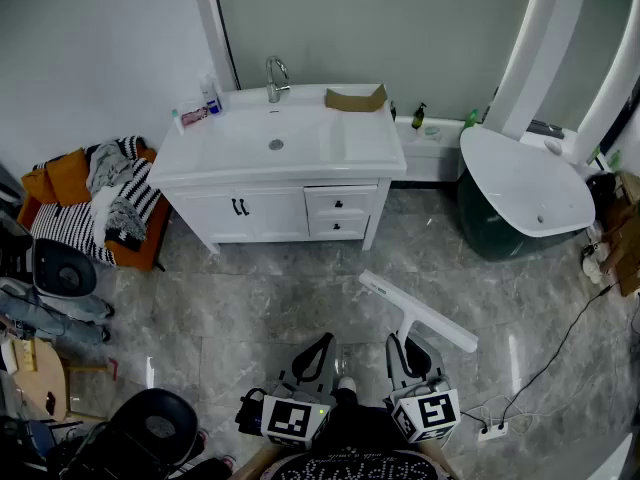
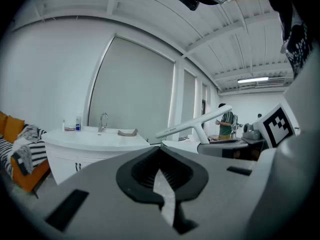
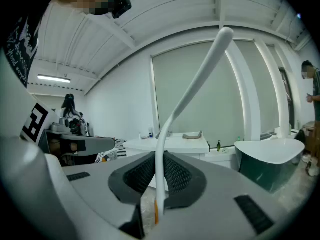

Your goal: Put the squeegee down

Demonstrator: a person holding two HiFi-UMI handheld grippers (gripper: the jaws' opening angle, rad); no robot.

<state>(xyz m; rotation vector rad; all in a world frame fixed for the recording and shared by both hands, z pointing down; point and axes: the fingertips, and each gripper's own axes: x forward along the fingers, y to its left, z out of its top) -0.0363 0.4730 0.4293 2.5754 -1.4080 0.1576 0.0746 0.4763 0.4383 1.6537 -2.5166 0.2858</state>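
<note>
Squeegee is clamped by its handle in the right gripper, the left gripper closed on nothing, the bottle label too small to read.

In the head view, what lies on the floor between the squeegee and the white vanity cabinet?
Nothing: the head view shows only bare grey floor tiles between the squeegee and the vanity cabinet.

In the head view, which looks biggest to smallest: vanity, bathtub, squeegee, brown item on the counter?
1. vanity
2. bathtub, clearly smaller
3. squeegee, though being nearest the camera enlarges it
4. brown item, smallest
</note>
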